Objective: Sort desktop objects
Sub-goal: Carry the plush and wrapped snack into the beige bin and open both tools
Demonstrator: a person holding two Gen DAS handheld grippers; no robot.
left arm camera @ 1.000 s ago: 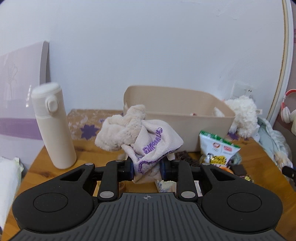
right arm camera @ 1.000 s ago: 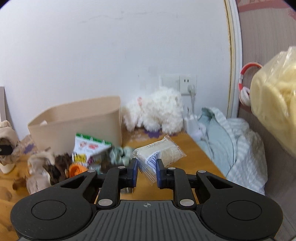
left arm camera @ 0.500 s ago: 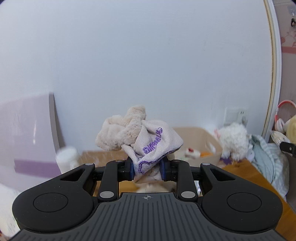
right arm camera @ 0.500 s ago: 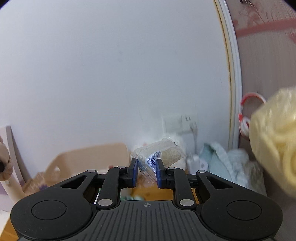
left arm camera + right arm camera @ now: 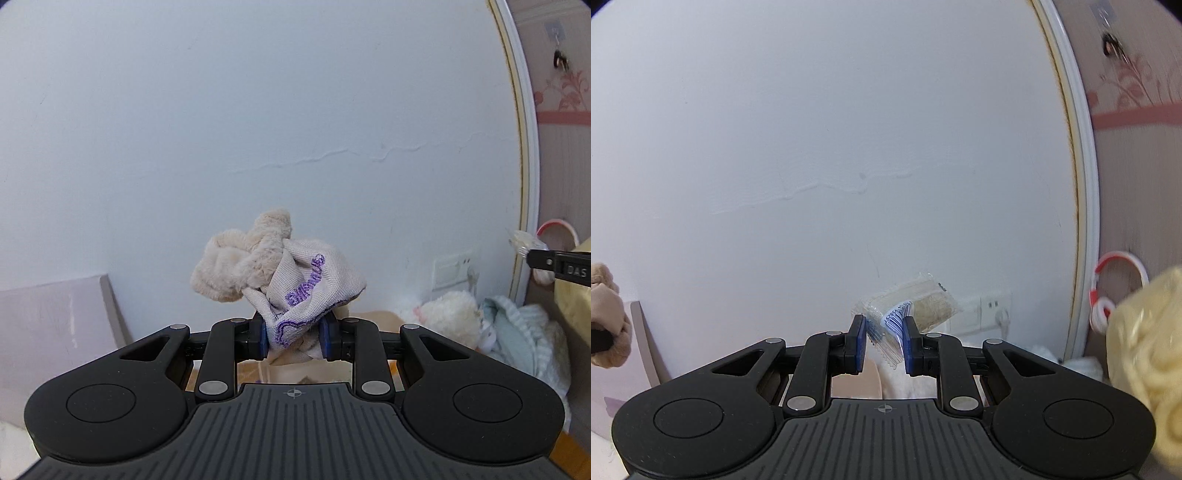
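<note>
My left gripper (image 5: 293, 338) is shut on a beige plush toy (image 5: 258, 266) with a grey cloth part stitched in purple, held high in front of the white wall. My right gripper (image 5: 884, 341) is shut on a clear snack packet (image 5: 910, 304) with a barcode label, also lifted well above the desk. The plush toy (image 5: 605, 317) shows at the left edge of the right wrist view. In the left wrist view the tip of the right gripper with its packet (image 5: 526, 242) pokes in at the right edge. The beige bin (image 5: 373, 315) is mostly hidden behind the left gripper.
A white fluffy toy (image 5: 448, 317) and a pale striped cloth (image 5: 524, 332) lie at the right by the wall socket (image 5: 452, 269). Red-and-white headphones (image 5: 1108, 291) hang on the right wall beside a yellow bag (image 5: 1145, 354). A lilac board (image 5: 55, 332) leans at the left.
Both grippers have risen well above the desk with their loads still gripped. The desk, bottle and snack bags have dropped out of view, and the wall fills both views.
</note>
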